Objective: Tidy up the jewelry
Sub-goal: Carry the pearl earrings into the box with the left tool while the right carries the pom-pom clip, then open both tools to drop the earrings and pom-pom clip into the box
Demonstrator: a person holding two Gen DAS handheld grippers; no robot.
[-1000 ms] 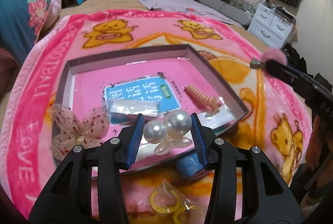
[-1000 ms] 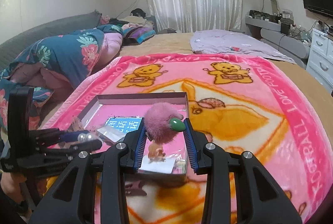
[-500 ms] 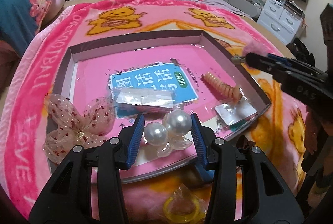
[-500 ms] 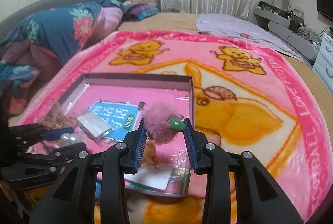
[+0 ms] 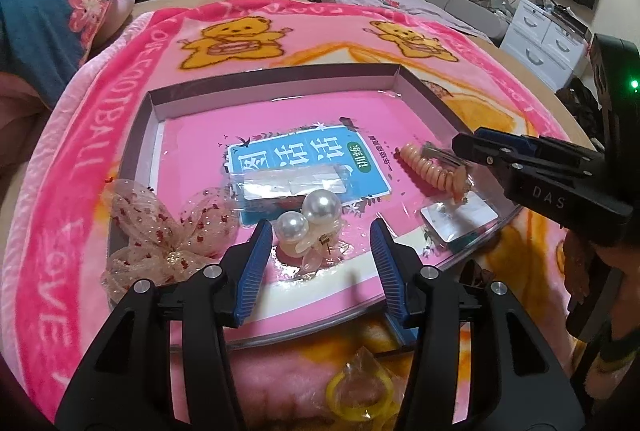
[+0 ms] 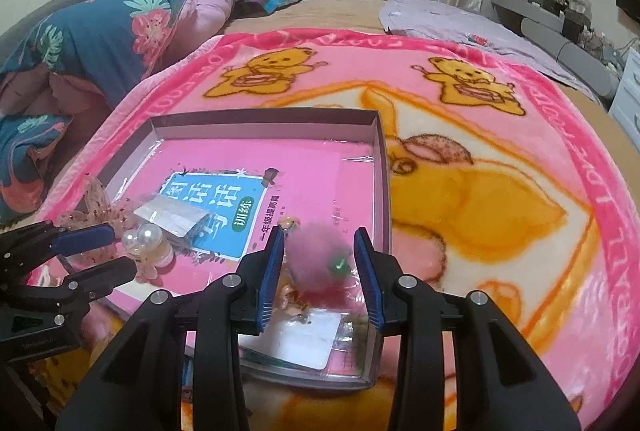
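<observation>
A shallow pink box [image 5: 276, 81] lies on a pink bear blanket. My left gripper [image 5: 320, 259] is open over its near edge; a pearl hair clip [image 5: 310, 227] lies free on the box floor between the fingers. It also shows in the right wrist view [image 6: 146, 243]. My right gripper [image 6: 318, 267] is open over the box's near right corner; a pink fluffy pom-pom piece [image 6: 320, 259] sits blurred between its fingers, apart from both pads. A sheer bow [image 5: 168, 227], a peach spiral hair tie [image 5: 434, 169] and a clear packet [image 5: 292, 183] lie in the box.
A yellow ring in a clear bag [image 5: 360, 395] lies on the blanket in front of the box. A small card packet [image 5: 460, 217] sits in the box's right corner. A floral quilt [image 6: 100, 43] is heaped at the left; white drawers [image 5: 548, 39] stand far right.
Both grippers came down over the box and opened. The pearl clip left the left fingers and lies in the box. The pom-pom is loose between the right fingers.
</observation>
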